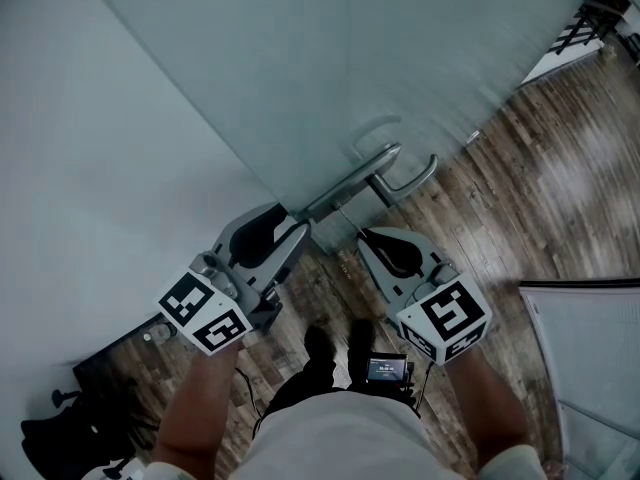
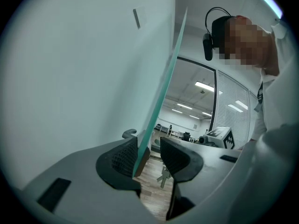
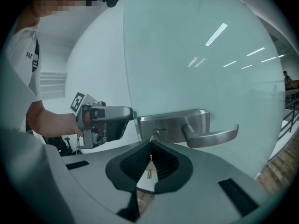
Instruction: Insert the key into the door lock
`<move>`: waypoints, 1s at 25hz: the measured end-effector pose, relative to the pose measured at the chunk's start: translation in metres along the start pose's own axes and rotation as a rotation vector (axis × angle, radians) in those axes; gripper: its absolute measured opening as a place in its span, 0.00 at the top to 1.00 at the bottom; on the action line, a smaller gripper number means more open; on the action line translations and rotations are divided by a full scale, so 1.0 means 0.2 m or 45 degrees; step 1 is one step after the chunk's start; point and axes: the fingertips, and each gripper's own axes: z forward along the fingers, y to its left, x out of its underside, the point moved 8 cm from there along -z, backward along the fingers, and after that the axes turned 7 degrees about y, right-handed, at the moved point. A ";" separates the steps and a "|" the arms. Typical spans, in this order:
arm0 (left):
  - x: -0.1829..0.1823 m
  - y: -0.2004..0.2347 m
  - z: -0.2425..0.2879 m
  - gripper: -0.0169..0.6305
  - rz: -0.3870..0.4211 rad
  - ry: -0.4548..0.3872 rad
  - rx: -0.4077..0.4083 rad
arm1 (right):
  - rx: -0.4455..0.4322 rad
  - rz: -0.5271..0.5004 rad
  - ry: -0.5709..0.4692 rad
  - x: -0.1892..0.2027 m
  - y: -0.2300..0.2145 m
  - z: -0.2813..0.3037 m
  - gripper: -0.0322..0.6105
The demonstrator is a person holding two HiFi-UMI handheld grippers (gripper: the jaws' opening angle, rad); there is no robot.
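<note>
The glass door (image 1: 330,58) carries a steel lock plate (image 3: 170,125) with a lever handle (image 3: 212,136). My right gripper (image 3: 151,146) is shut on the key (image 3: 153,135), whose tip sits at the lock plate's keyhole; a white tag (image 3: 148,175) hangs between the pads. In the head view the right gripper (image 1: 368,236) is just below the lock plate (image 1: 350,183). My left gripper (image 2: 148,146) straddles the door's edge (image 2: 159,106), which rests against the left pad with a gap to the right one. A second key (image 2: 163,175) dangles beyond it.
A white wall (image 1: 90,148) stands left of the door. Wooden floor (image 1: 520,208) lies beyond the door. Black gear (image 1: 70,418) sits at the lower left and a white panel (image 1: 590,358) at the right. A small screen (image 1: 386,370) hangs at the person's waist.
</note>
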 end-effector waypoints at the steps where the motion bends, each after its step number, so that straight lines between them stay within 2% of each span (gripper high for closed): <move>1: 0.00 0.00 0.00 0.75 -0.001 0.000 0.000 | 0.000 0.000 0.000 0.00 0.00 0.00 0.92; 25: 0.01 0.00 0.00 0.75 -0.007 -0.023 -0.001 | 0.011 -0.033 0.026 -0.01 -0.01 0.03 0.92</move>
